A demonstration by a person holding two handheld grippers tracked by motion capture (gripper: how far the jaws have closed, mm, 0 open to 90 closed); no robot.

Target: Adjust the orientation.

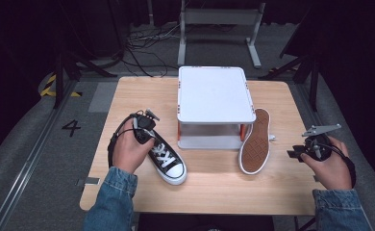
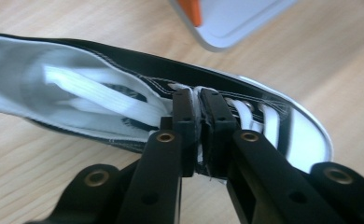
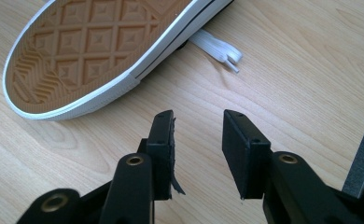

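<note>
While the left tongs (image 2: 196, 109) pinch the laced edge of the black sneaker (image 1: 165, 159), their jaws pressed almost together on the fabric, that shoe stands upright on the wooden counter (image 1: 214, 187), left of the white two-tier stand (image 1: 214, 94), toe toward the person. In the left gripper view the shoe's white lining and flat laces show beside the pads. Spread and holding nothing, the right tongs (image 3: 198, 130) hover at the counter's right edge, near the second sneaker (image 1: 255, 141), which lies sole-up against the stand.
</note>
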